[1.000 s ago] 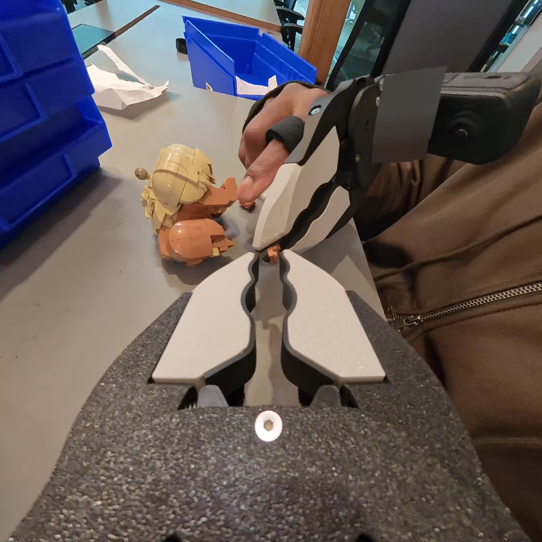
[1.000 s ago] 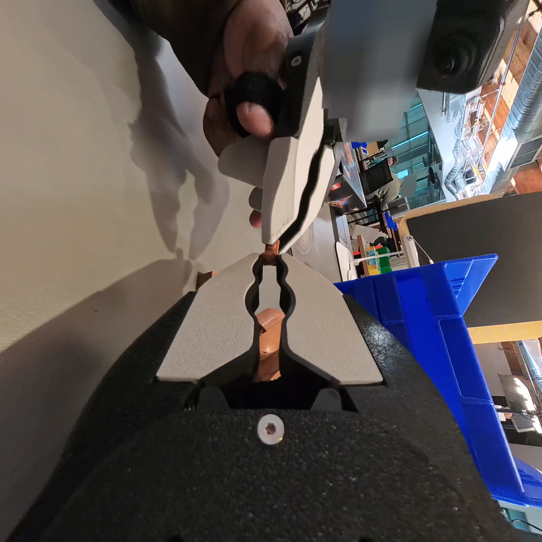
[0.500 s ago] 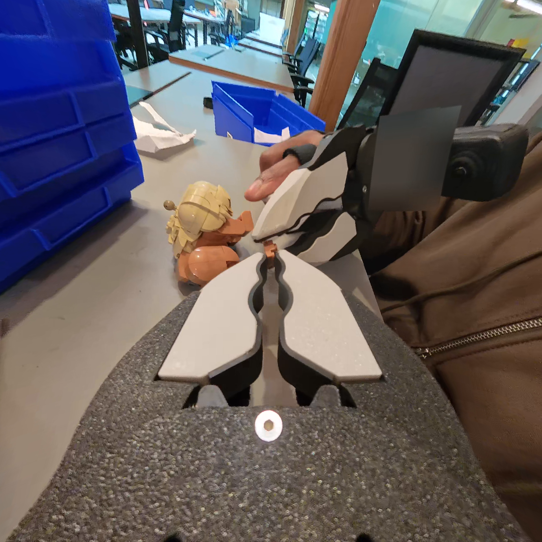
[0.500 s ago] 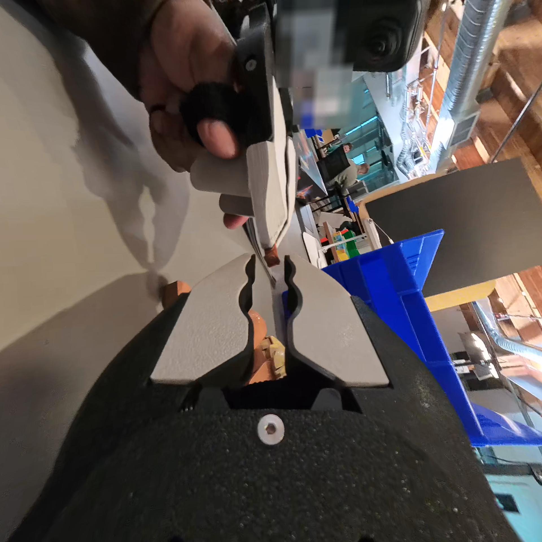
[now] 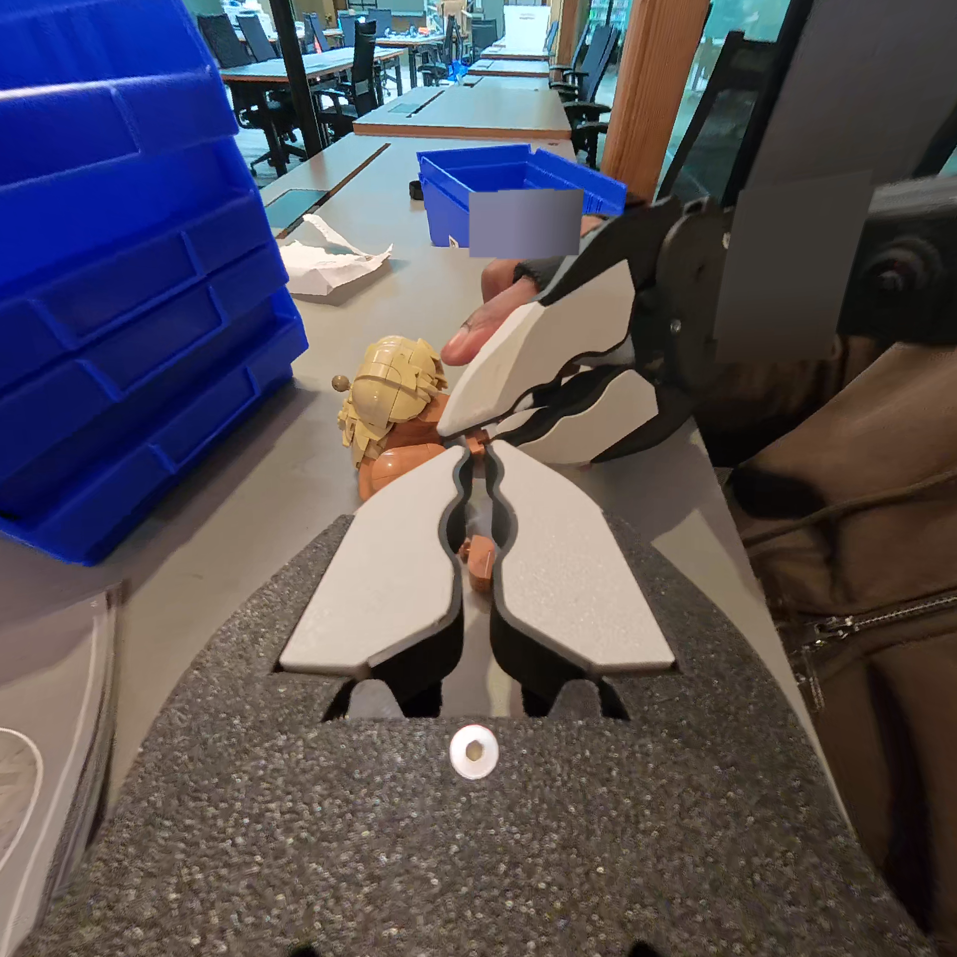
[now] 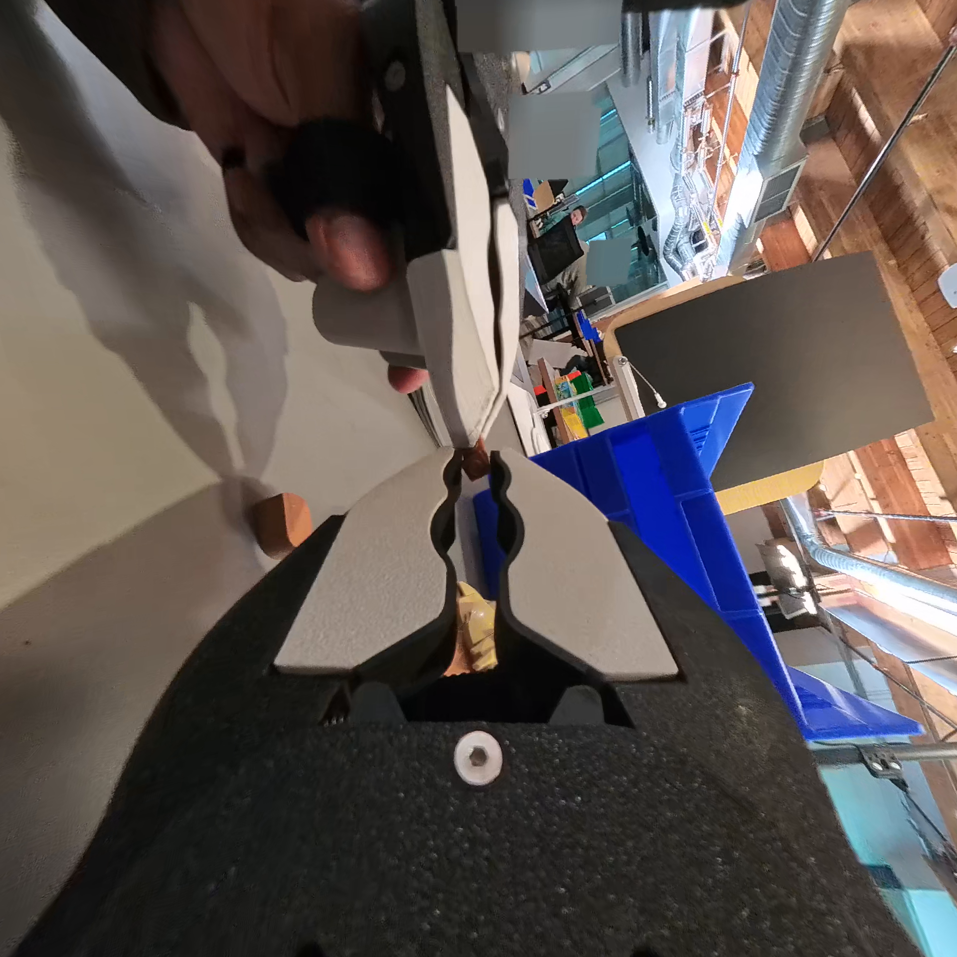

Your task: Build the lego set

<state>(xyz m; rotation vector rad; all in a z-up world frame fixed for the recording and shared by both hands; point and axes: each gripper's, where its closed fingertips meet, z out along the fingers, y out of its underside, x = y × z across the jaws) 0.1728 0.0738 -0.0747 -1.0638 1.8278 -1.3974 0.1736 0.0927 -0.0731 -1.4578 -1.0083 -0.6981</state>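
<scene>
Higher now, both grippers (image 5: pixel 479 449) (image 6: pixel 475 462) on small brown piece (image 5: pixel 477 441).

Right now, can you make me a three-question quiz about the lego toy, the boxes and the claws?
1. Where does the tan and brown lego figure sit?
A. in a bin
B. on the grey table
C. on a chair

2. What colour are the stacked bins?
A. blue
B. red
C. green

3. What do the left claw and the right claw do?
A. hang open
B. lie on the table
C. both pinch a small brown piece

Answers: B, it rests on the tabletop; A, all bins are blue; C, both sets of tips meet on the piece.
</scene>
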